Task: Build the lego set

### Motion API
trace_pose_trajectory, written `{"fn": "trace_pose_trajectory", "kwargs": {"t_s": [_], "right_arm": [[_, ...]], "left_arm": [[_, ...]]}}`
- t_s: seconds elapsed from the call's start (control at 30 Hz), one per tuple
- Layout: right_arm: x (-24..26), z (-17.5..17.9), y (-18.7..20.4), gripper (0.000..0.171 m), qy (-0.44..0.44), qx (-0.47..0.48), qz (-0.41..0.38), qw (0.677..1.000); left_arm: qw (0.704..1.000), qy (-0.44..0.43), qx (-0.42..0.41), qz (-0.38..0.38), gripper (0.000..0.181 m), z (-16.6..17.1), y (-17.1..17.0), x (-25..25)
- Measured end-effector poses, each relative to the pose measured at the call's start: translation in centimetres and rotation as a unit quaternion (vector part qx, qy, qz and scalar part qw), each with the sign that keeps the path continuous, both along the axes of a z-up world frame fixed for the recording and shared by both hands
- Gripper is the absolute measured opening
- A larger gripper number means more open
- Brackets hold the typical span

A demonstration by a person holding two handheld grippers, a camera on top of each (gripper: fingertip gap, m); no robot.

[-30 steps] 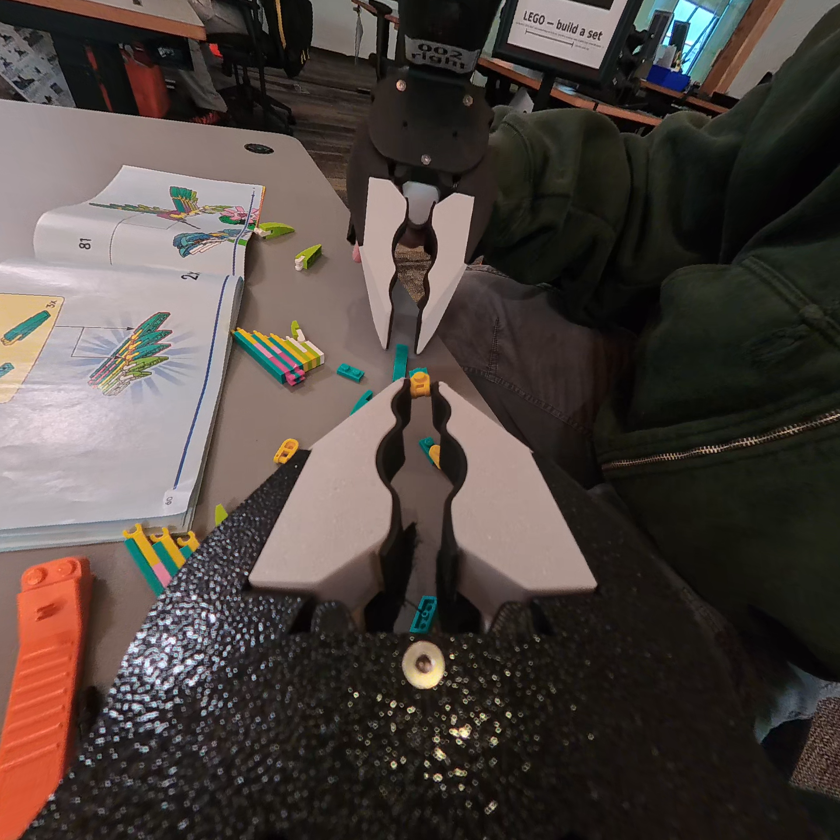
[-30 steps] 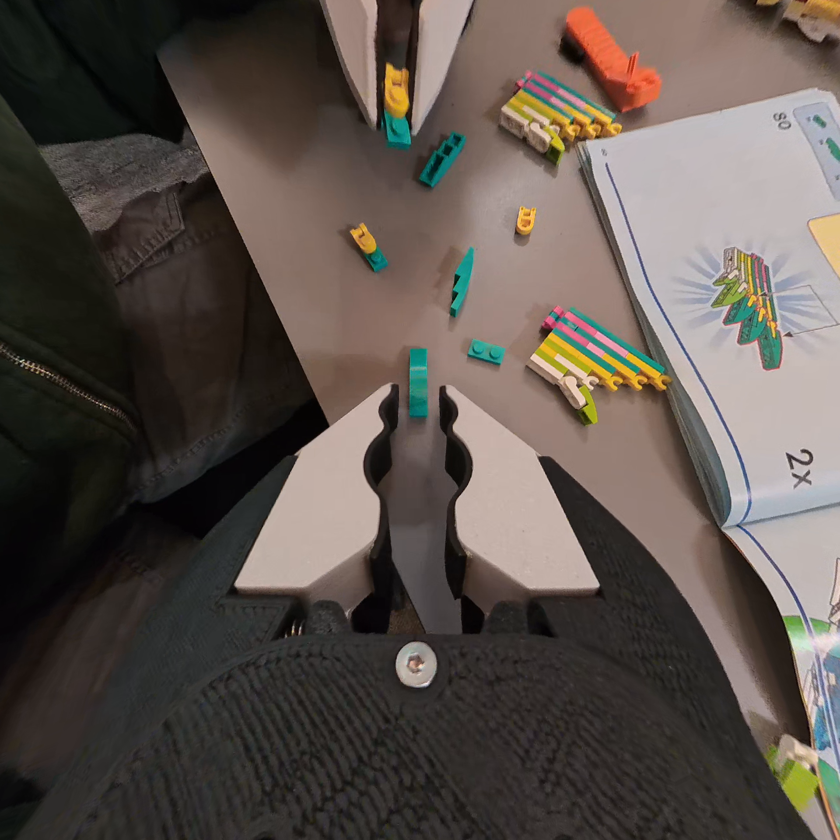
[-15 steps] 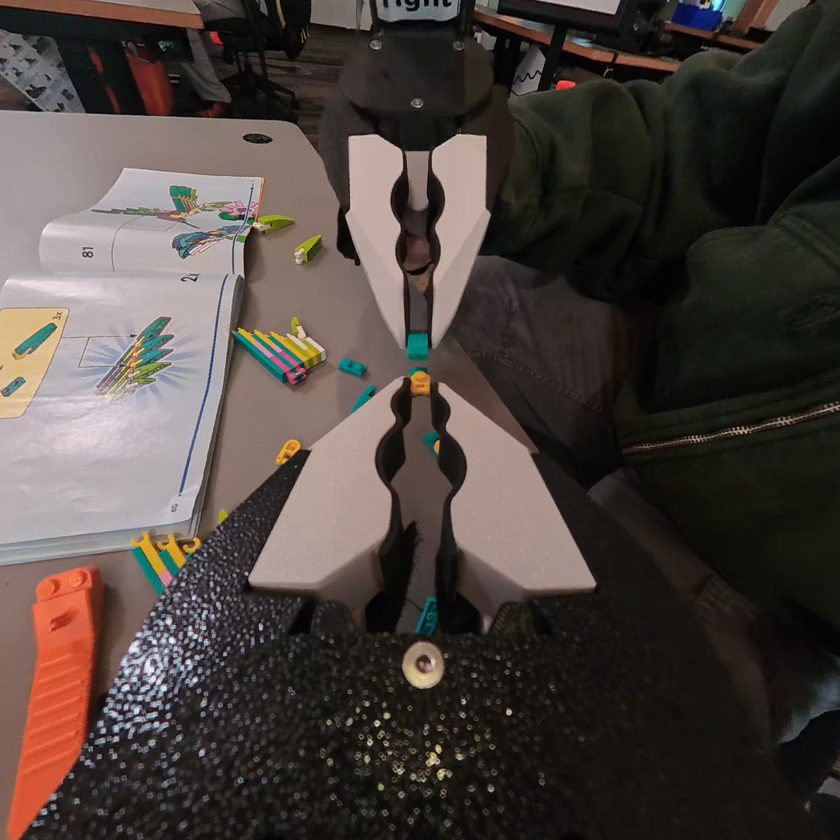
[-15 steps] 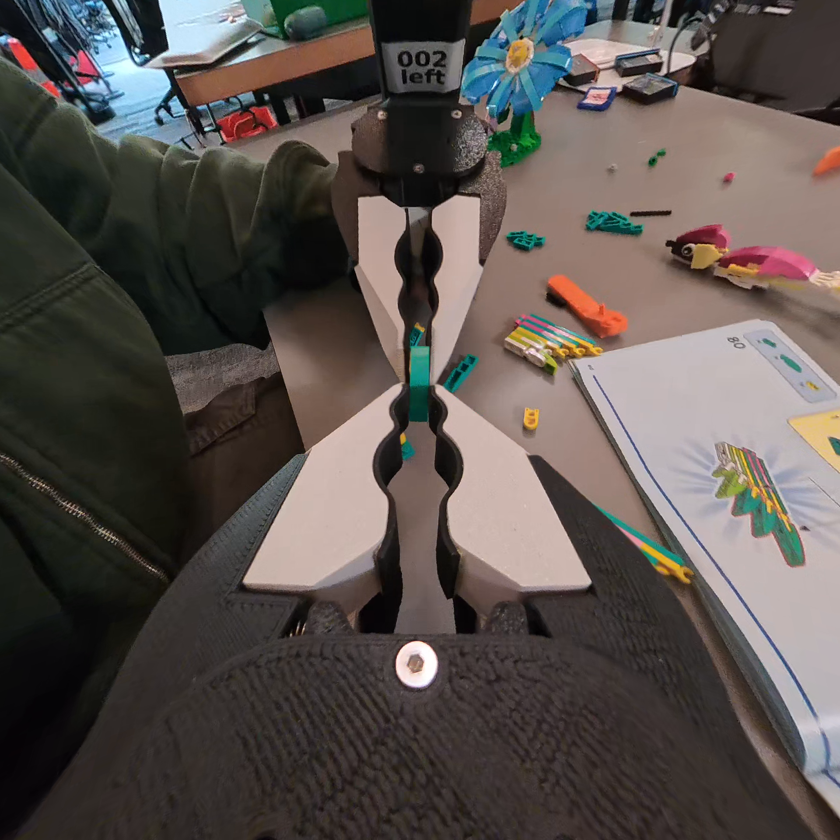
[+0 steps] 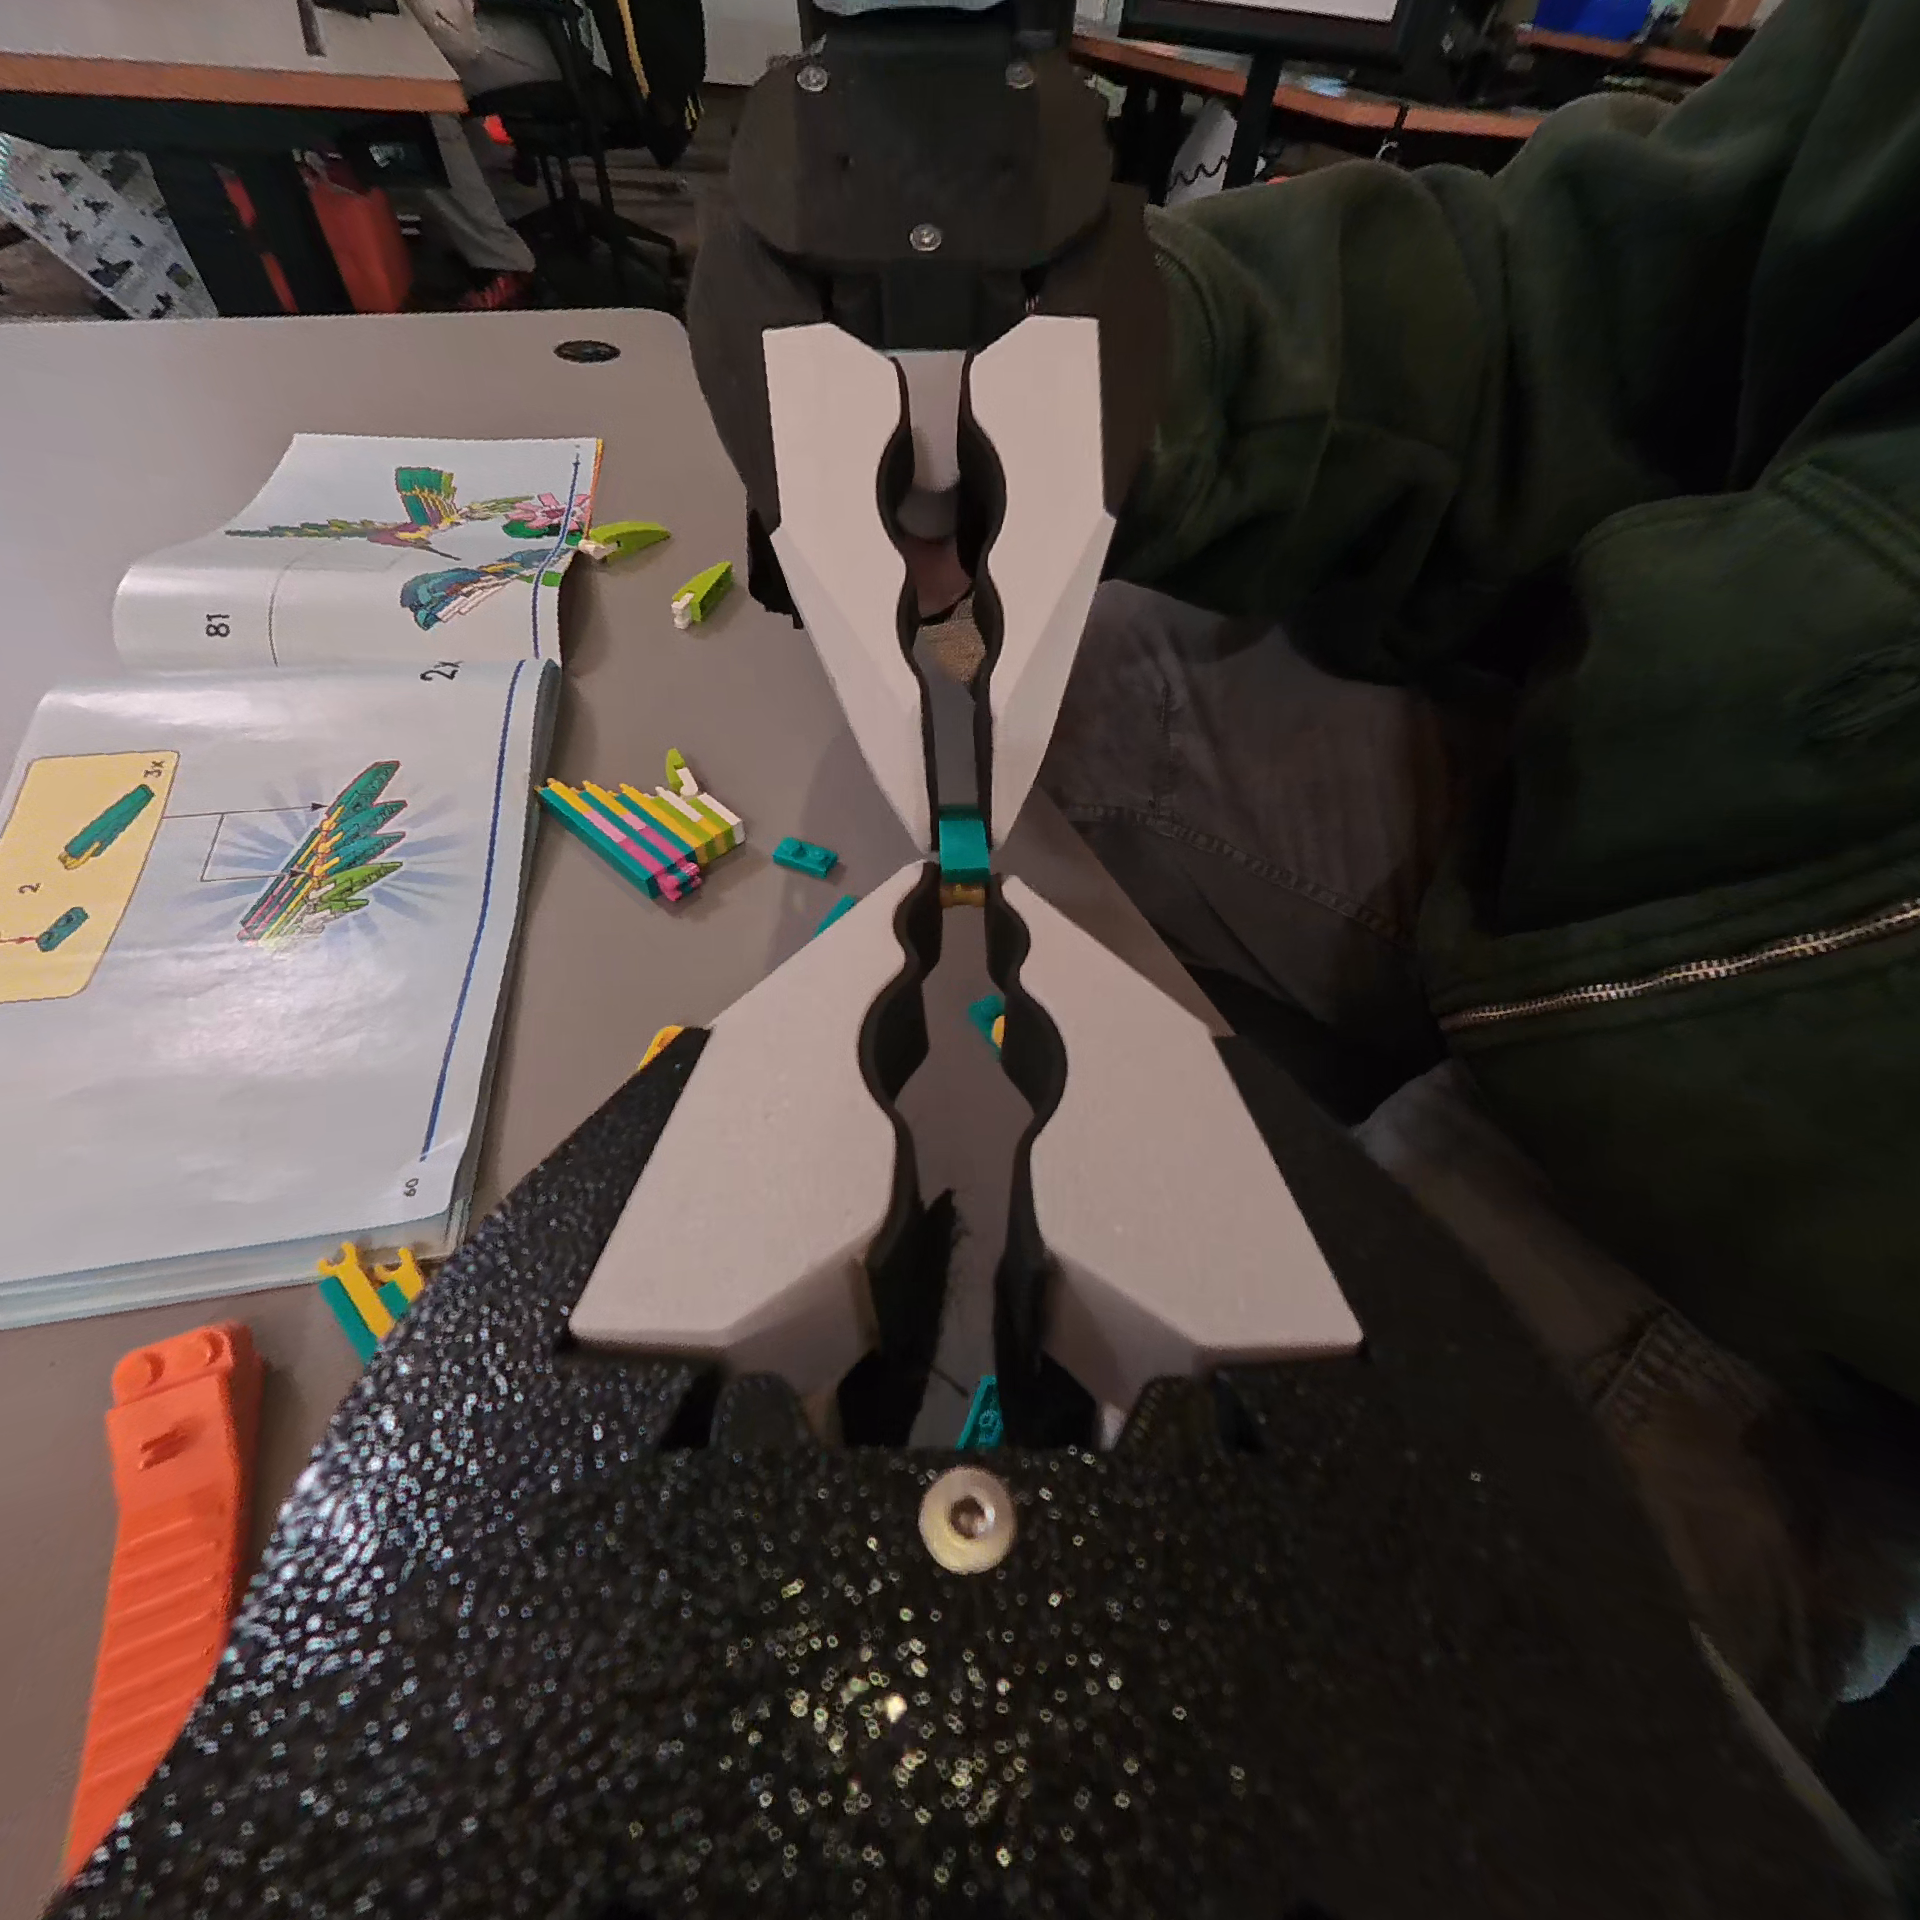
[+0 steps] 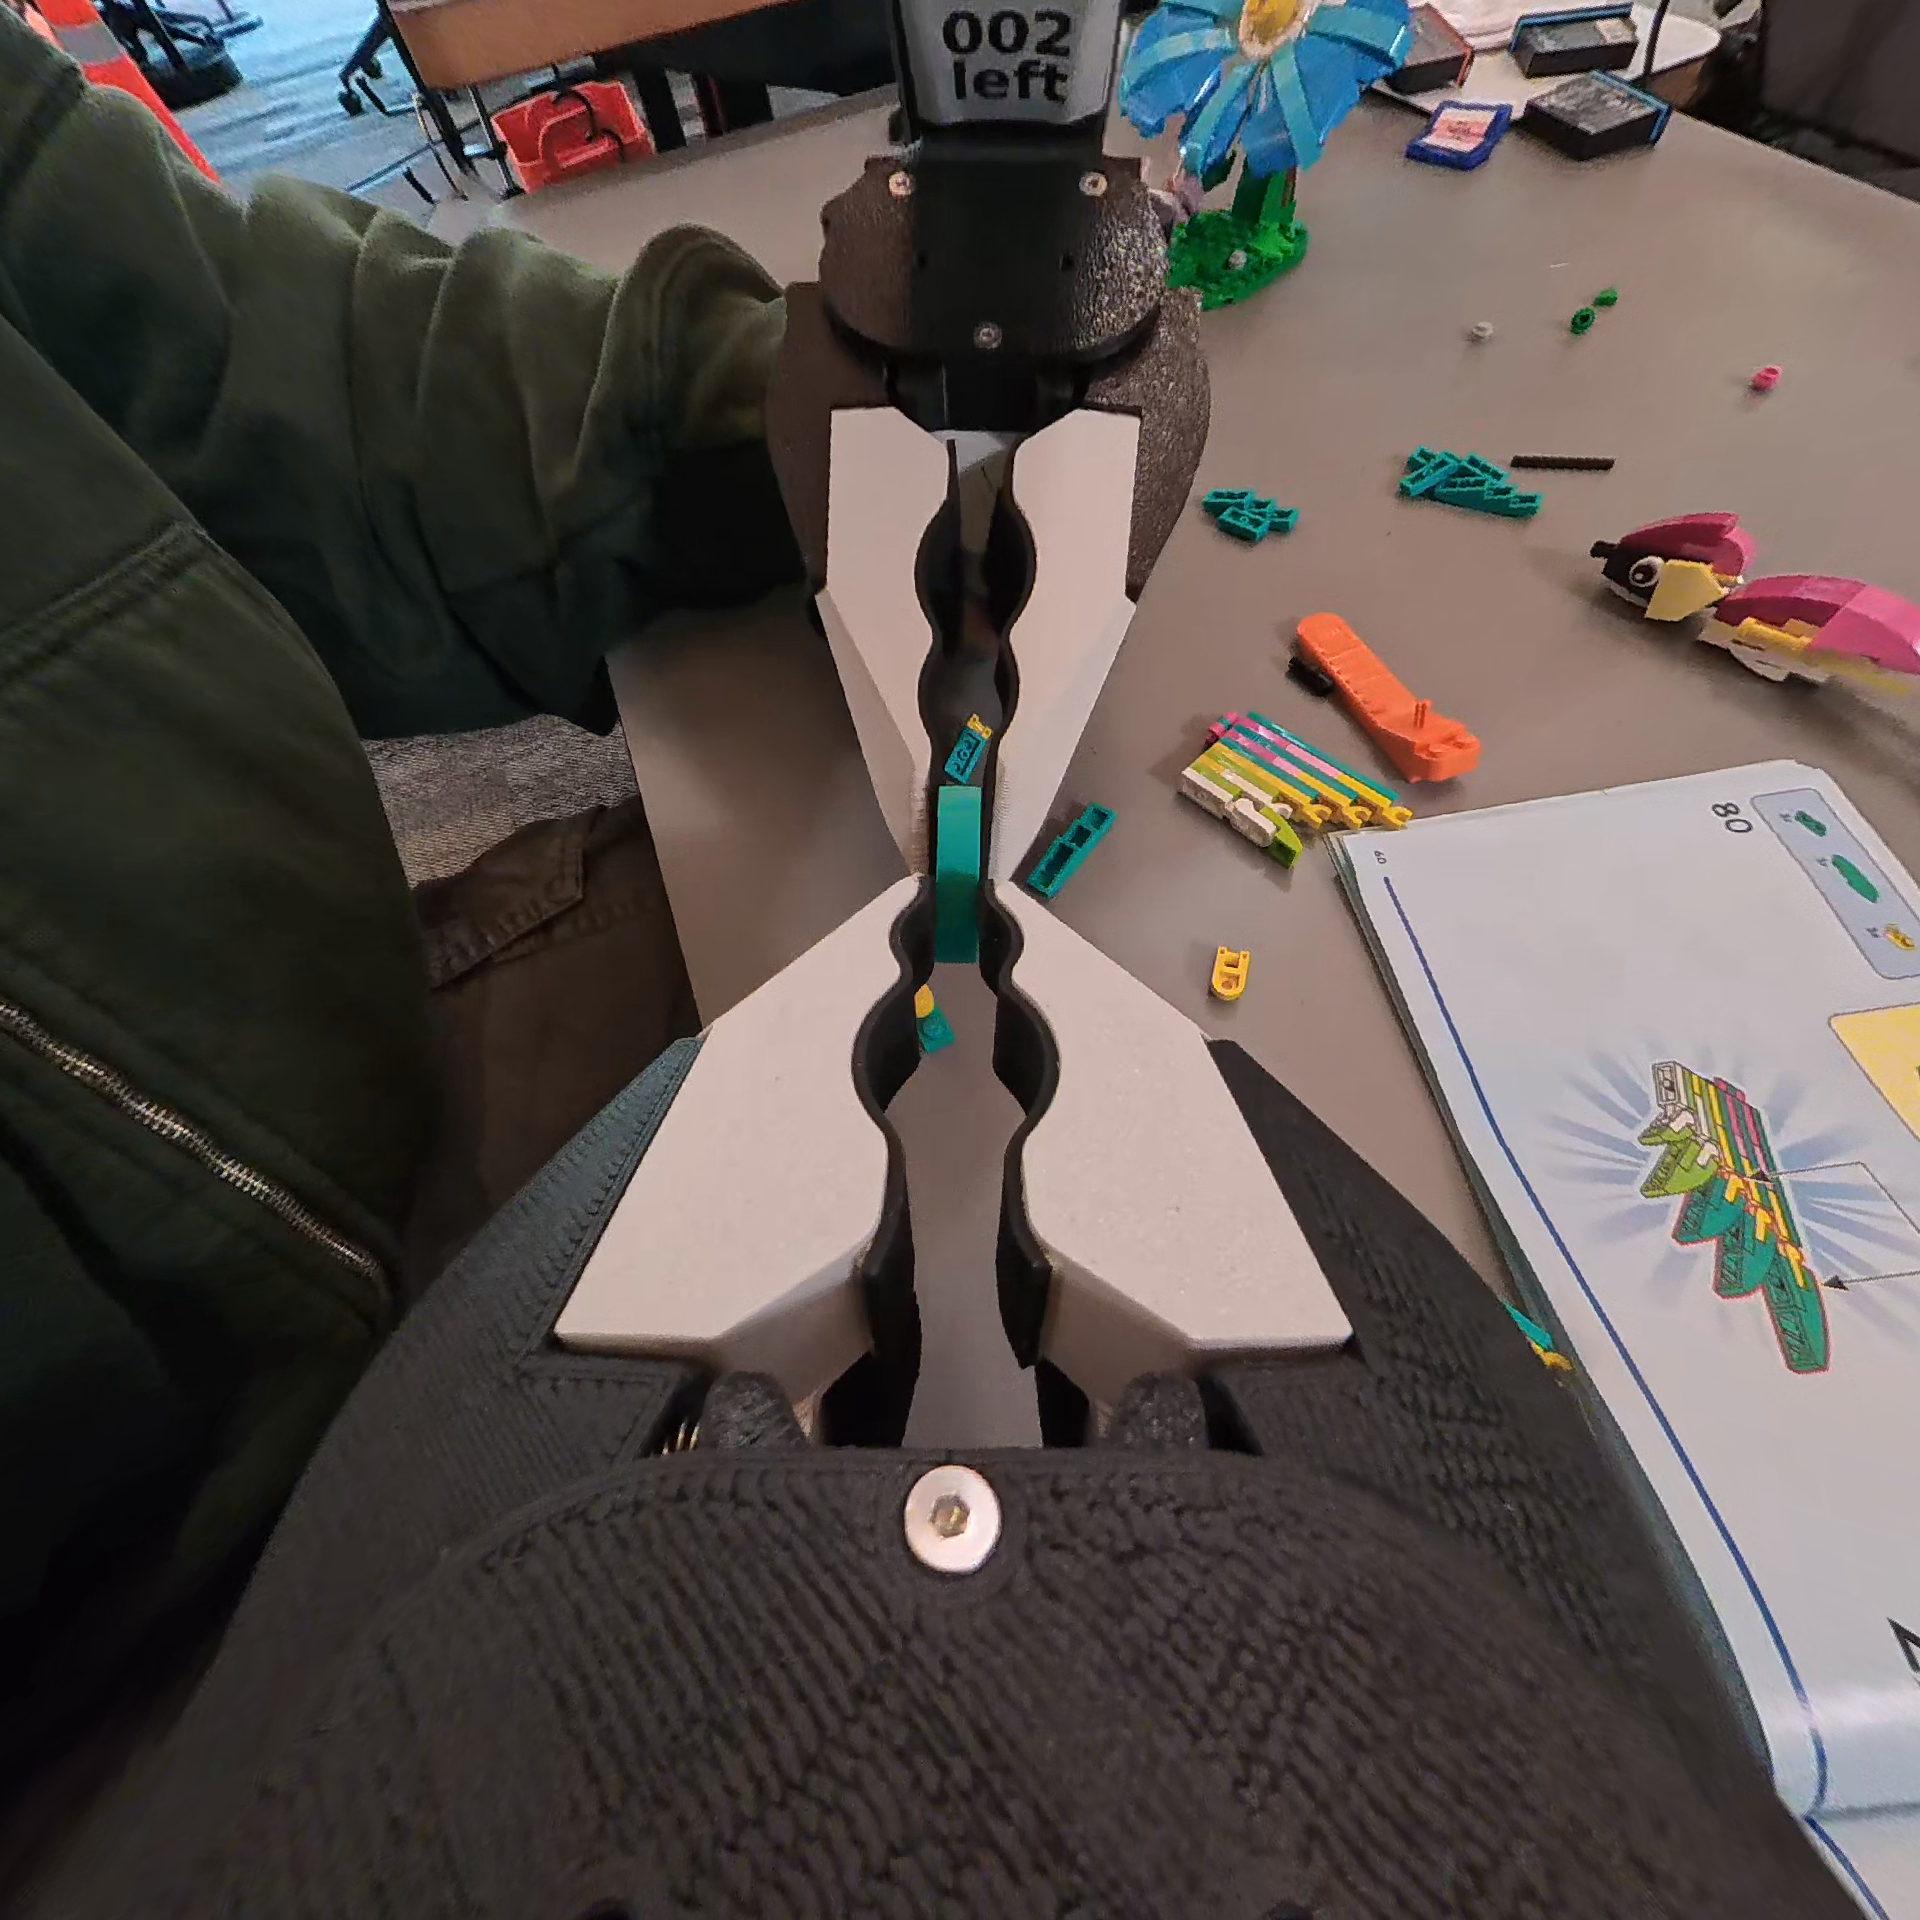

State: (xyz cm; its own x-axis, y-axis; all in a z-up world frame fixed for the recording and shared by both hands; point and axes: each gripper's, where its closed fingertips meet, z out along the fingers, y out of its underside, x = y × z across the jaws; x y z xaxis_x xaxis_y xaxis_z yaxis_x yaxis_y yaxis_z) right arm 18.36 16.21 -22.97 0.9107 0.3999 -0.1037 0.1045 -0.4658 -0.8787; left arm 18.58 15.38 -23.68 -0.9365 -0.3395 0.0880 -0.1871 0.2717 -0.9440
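Observation:
My left gripper (image 5: 961, 891) is shut on a small yellow-and-teal clip piece (image 5: 961, 896), held above the table's edge. My right gripper (image 6: 951, 899) is shut on a teal curved brick (image 6: 956, 883). The two grippers face each other tip to tip. In the left wrist view the teal brick (image 5: 961, 842) touches the yellow end of the clip piece. In the right wrist view the clip piece (image 6: 964, 748) sits between the left gripper's fingers (image 6: 1049, 644), partly hidden behind the teal brick.
An open instruction booklet (image 5: 260, 935) lies on the grey table (image 5: 312, 384). A striped wing assembly (image 5: 644, 831), a teal plate (image 5: 805, 857), an orange brick separator (image 5: 166, 1538) and lime pieces (image 5: 701, 592) lie around. A blue flower model (image 6: 1257, 83) and pink bird (image 6: 1766, 613) stand farther off. The grippers are tip to tip, or close to it. The teal plate (image 5: 805, 857) is about equally far from each gripper, around 8 cm.
My right gripper picked the teal brick off the table, rose and closed in on my left gripper. The gap between the teal brick and the clip piece has shut.

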Motion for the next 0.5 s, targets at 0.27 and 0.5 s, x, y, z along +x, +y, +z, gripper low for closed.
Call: {"fn": "trace_pose_trajectory", "kwargs": {"t_s": [0.27,0.5], "right_arm": [[0.2,0.5,0.1,0.007,0.009,0.008,-0.014,1.0],[-0.1,0.3,0.0,0.006,0.025,0.008,-0.01,1.0]], "left_arm": [[1.0,-0.007,-0.014,0.009,0.006,0.6,0.1,0.2],[1.0,-0.012,0.009,0.002,0.006,0.3,0.1,-0.1]]}}
